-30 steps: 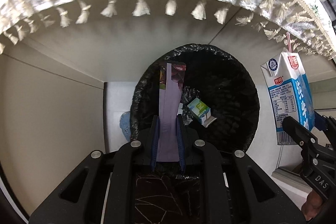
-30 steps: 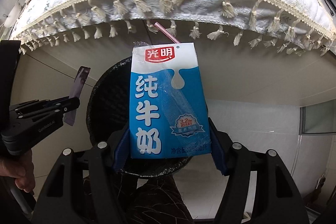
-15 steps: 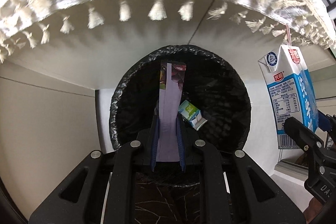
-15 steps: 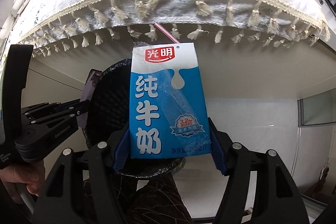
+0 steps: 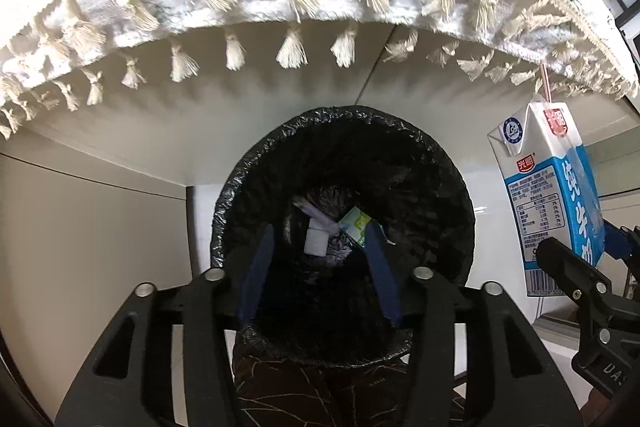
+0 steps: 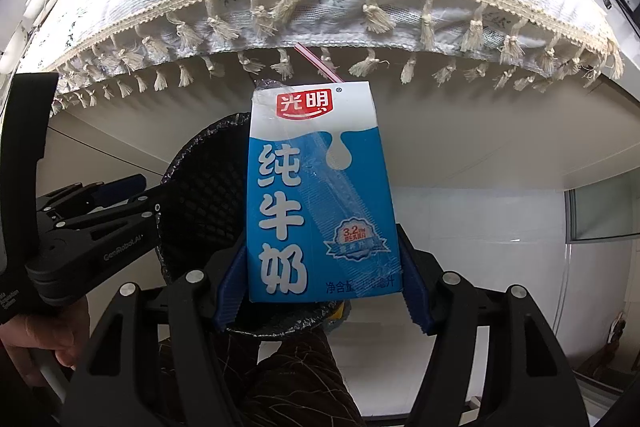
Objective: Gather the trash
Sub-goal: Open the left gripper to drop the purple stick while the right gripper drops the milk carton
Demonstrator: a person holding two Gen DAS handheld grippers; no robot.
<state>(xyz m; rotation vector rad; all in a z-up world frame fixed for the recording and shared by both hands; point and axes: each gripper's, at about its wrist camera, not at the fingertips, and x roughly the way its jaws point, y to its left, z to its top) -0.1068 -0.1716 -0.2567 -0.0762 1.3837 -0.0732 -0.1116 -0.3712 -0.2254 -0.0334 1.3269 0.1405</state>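
Your left gripper [image 5: 320,267], jaws just spread and empty, has dropped its purple wrapper [image 5: 318,219] into the black-lined round bin [image 5: 440,179], while your right gripper [image 6: 322,287] pinches the blue-and-white milk carton [image 6: 320,187] for disposal.

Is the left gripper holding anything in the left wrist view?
No. The left gripper has open jaws with nothing between them, and the purple wrapper lies down in the black bin.
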